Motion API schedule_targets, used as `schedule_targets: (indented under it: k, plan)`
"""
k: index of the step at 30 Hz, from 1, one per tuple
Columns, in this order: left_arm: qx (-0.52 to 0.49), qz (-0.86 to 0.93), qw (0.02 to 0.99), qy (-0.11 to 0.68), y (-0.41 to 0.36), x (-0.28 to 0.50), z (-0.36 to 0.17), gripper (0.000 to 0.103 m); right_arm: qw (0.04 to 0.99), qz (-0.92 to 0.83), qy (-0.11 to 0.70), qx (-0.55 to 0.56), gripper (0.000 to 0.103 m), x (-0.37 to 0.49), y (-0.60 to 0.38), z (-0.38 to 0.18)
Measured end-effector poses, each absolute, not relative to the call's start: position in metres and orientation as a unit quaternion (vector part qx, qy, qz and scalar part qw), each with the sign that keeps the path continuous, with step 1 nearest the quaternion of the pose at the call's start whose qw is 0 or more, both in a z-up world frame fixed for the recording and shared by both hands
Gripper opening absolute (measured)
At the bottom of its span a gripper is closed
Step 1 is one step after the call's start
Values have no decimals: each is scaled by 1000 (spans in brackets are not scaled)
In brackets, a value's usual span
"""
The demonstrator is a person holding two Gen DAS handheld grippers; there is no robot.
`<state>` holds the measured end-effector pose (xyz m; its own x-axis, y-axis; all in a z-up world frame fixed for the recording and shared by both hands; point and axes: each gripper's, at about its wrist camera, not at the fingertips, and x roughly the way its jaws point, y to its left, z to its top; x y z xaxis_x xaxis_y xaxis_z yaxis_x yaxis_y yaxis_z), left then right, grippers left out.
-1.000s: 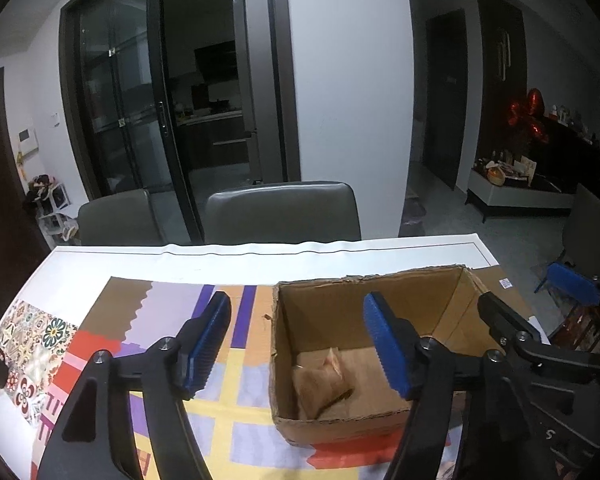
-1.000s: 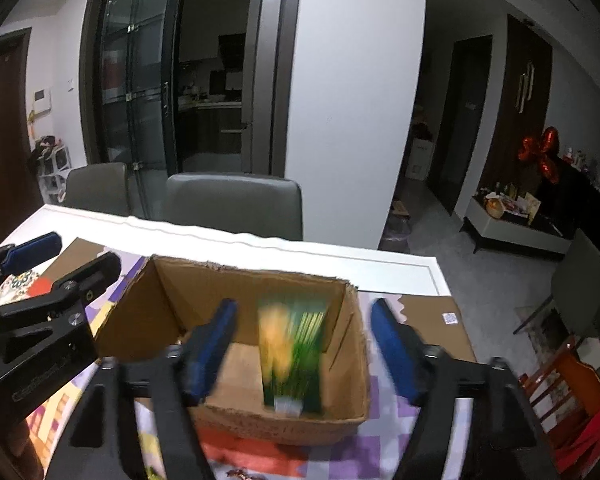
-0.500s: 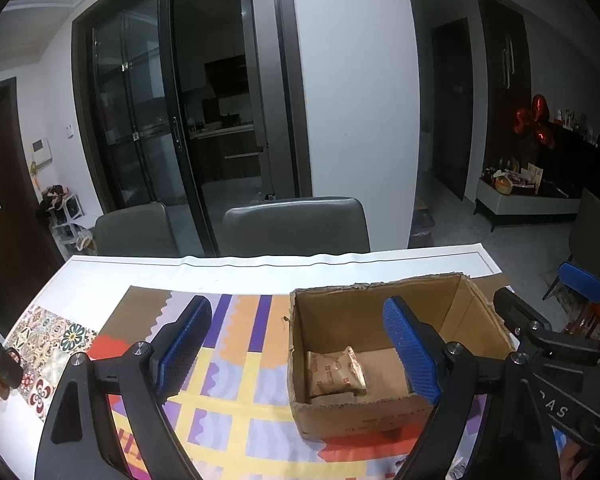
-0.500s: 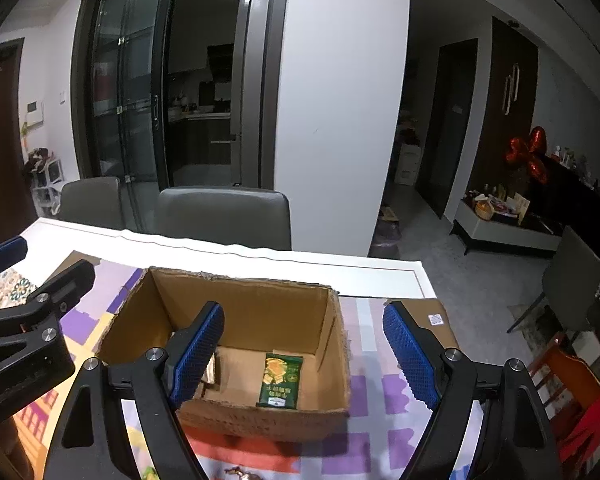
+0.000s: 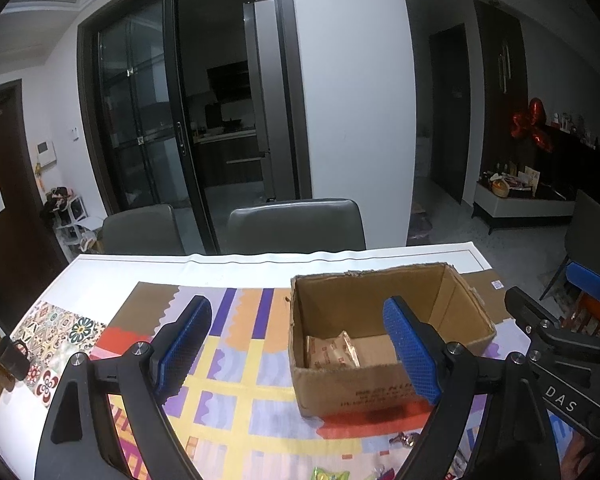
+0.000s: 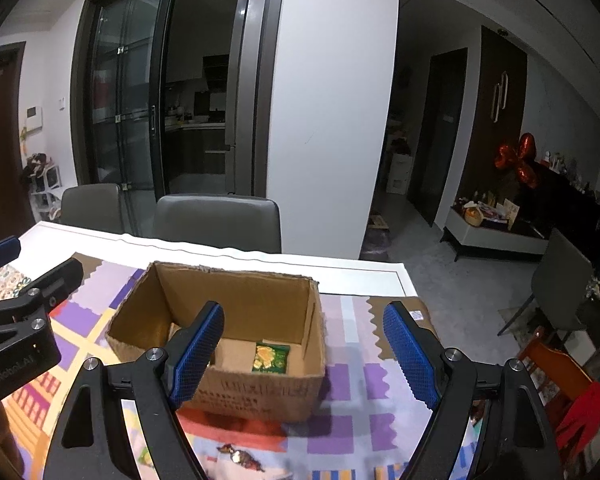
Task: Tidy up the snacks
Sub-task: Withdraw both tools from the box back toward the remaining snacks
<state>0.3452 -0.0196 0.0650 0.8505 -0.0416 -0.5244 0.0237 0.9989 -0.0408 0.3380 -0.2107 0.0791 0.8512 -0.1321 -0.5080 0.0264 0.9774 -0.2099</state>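
Cardboard box (image 6: 260,392) (corrugated, open-topped), ribbed blue fingers (image 5: 410,350) of both grippers wide, empty.

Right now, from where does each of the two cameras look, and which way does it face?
Left wrist: sits on the left hand-held gripper, faces slightly down over the patterned tablecloth to the cardboard box; its open blue pads show.
Right wrist: sits on the right hand-held gripper, faces the same box with the green packet; its own open pads show.
Shared: box, grey chairs, and each sees the other gripper.
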Motion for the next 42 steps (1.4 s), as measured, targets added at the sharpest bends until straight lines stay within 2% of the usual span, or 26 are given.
schedule_targets:
  k: [28, 42]
  plan:
    - [-24, -8, 959, 281, -24, 267, 39, 88, 954, -34, 279, -106, 83, 264, -226, 57]
    - [-28, -14, 952, 304, -27, 243, 8, 88, 947, -32, 297, -119, 82, 235, -229, 28]
